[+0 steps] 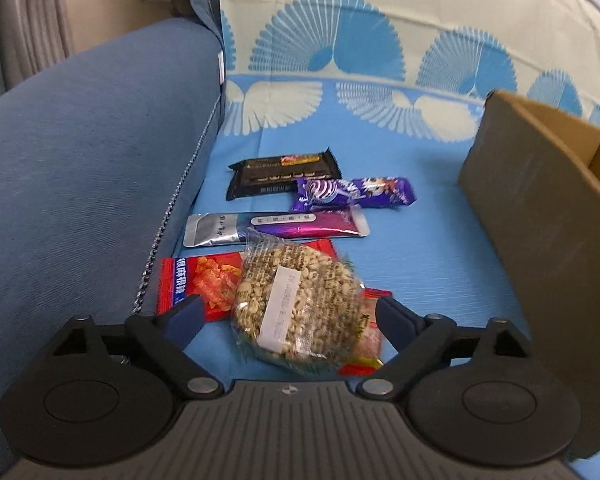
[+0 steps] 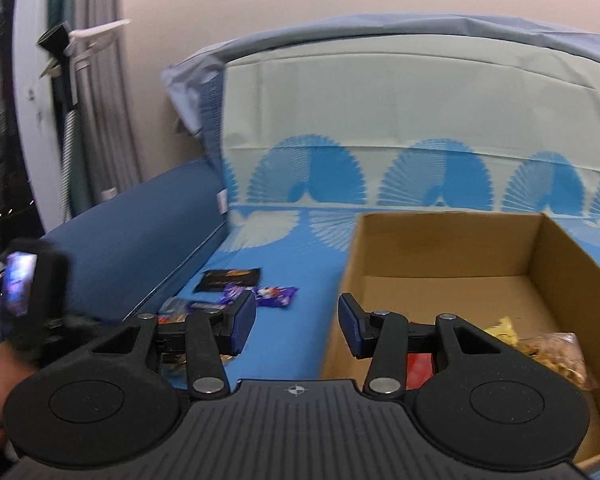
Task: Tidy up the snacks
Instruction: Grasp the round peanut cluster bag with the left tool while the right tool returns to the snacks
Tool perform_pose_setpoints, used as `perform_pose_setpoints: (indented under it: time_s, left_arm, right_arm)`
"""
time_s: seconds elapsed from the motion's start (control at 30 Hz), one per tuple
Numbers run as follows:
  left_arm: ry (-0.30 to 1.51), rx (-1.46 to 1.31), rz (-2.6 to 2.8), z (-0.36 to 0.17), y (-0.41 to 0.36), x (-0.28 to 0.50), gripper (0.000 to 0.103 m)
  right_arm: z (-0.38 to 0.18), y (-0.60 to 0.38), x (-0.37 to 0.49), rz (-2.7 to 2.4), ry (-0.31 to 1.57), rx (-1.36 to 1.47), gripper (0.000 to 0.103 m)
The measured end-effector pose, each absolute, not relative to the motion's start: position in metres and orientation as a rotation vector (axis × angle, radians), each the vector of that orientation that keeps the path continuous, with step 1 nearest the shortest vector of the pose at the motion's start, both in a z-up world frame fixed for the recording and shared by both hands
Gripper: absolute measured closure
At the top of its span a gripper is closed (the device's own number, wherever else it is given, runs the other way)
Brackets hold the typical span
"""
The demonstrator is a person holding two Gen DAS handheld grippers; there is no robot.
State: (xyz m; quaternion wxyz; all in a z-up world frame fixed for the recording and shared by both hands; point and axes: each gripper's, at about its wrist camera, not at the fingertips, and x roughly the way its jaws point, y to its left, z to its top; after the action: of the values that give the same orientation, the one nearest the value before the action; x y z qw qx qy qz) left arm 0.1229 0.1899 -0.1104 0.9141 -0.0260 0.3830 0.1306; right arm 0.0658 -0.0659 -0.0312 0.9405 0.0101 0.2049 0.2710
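In the left wrist view, the left gripper (image 1: 288, 312) has its jaws wide apart, and the bag of peanuts (image 1: 296, 312) lies right between them on the blue cloth (image 1: 420, 272), not squeezed. The bag's long side runs from 11 to 5 o'clock. More snacks sit at 12 o'clock. In the right wrist view, the right gripper (image 2: 296, 326) is part open and holds nothing. The cardboard box (image 2: 440, 236) is at 1 o'clock. The left hand looks nearer the bag.

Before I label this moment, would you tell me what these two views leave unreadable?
- Left wrist view: red packets partly covered by the peanut bag.
- Right wrist view: cardboard box contents partly hidden behind the right gripper.
- Right wrist view: object at the left edge is blurred.
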Motion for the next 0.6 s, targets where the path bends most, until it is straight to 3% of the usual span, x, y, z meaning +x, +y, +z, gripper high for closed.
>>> perform_pose_setpoints:
  time_s: [0.13, 0.17, 0.6]
  left_arm:
    - [0.822, -0.04, 0.268, -0.126, 0.191, 0.137, 0.01]
    - [0.818, -0.041, 0.267, -0.128, 0.193, 0.137, 0.022]
    - [0.853, -0.229, 0.291, -0.114, 0.198, 0.058, 0.022]
  right_arm:
    - [-0.033, -0.056, 0.063, 0.579, 0.431, -0.006, 0.055]
    - [-0.033, -0.054, 0.063, 0.582, 0.433, -0.009, 0.055]
    - [-0.04, -0.023, 0.054, 0.65, 0.457, -0.058, 0.057]
